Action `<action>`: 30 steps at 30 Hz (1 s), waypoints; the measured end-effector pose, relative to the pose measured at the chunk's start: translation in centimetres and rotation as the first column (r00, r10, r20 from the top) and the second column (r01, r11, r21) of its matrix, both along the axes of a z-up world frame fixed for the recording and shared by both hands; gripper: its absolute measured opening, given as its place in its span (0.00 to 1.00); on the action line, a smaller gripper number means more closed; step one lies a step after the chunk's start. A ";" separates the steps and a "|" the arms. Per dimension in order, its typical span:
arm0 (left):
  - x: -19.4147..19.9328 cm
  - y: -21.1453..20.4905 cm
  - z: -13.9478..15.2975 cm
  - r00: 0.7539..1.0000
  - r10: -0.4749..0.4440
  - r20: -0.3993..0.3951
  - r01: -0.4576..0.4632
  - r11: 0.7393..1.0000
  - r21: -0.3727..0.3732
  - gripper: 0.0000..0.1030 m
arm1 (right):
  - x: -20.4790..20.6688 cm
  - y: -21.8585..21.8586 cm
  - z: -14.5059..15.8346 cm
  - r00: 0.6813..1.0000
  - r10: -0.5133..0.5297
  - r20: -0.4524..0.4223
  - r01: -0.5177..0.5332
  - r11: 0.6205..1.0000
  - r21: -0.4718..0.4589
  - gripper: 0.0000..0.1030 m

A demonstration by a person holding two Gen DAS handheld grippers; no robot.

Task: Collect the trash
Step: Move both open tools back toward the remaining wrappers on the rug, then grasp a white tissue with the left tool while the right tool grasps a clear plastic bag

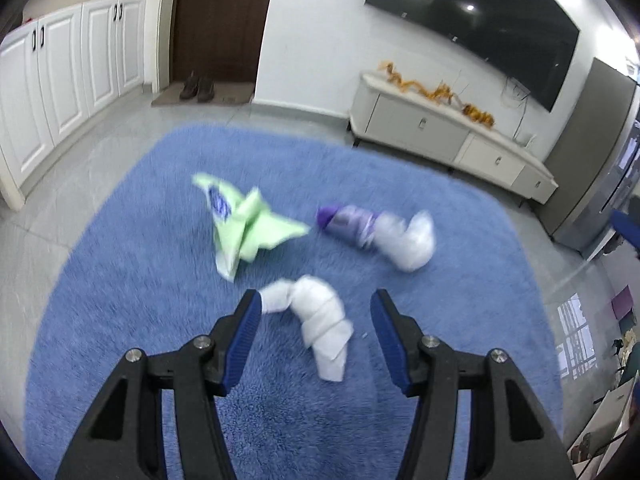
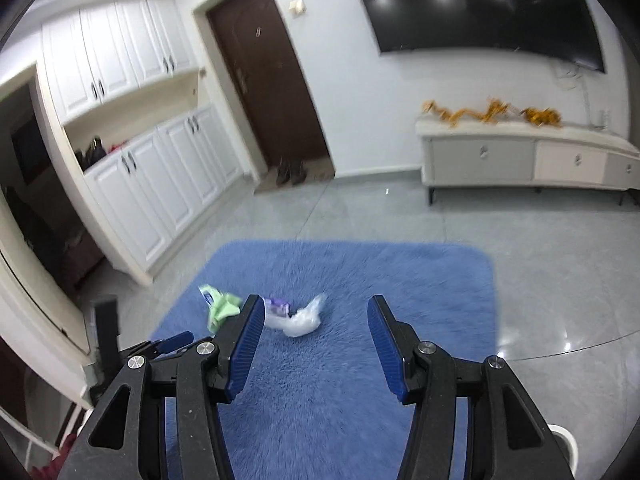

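Three pieces of trash lie on a blue rug [image 1: 160, 280]. A twisted white tissue [image 1: 320, 320] lies between and just beyond the fingertips of my open left gripper [image 1: 316, 304]. A crumpled green wrapper [image 1: 244, 224] lies farther off to the left. A clear plastic wrapper with a purple end [image 1: 376, 232] lies farther off to the right. My right gripper [image 2: 316, 308] is open and empty, higher above the rug [image 2: 360, 280]. Beyond it lie the purple-ended plastic wrapper [image 2: 296, 316] and the green wrapper [image 2: 220, 304]. The left gripper [image 2: 172, 342] shows at the lower left of the right wrist view.
White cabinets [image 2: 160, 176] line the left wall beside a dark door [image 2: 264, 80] with shoes [image 2: 290, 172] on a mat. A low white TV console [image 2: 520, 156] with orange decorations stands under a wall TV [image 2: 480, 8]. Grey tiled floor [image 2: 560, 280] surrounds the rug.
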State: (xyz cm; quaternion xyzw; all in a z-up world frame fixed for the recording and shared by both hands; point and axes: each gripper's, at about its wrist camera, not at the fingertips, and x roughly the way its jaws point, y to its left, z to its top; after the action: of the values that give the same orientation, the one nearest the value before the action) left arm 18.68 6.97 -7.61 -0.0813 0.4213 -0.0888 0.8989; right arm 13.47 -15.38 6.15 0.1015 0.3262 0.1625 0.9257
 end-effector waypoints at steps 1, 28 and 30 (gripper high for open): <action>0.4 -0.1 -0.7 1.000 0.003 -0.016 -0.003 1.000 -0.005 0.53 | 1.0 0.9 -1.3 1.000 0.006 -0.025 -0.006 1.000 -0.006 0.50; -0.5 -0.6 -2.3 0.999 -0.046 0.014 0.047 0.998 -0.031 0.21 | 7.1 6.2 -13.1 0.969 0.128 -0.210 -0.124 0.992 0.031 0.29; -1.6 -0.5 -1.5 0.998 -0.049 0.033 0.050 0.998 -0.036 0.21 | 5.5 5.4 -12.5 0.972 0.130 -0.196 -0.124 0.991 0.043 0.29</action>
State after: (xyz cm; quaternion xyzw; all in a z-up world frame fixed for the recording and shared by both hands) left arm 17.12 6.49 -9.11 -0.0858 0.4071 -0.1201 0.9014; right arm 18.94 -10.02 -6.31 0.1103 0.4204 0.2152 0.8745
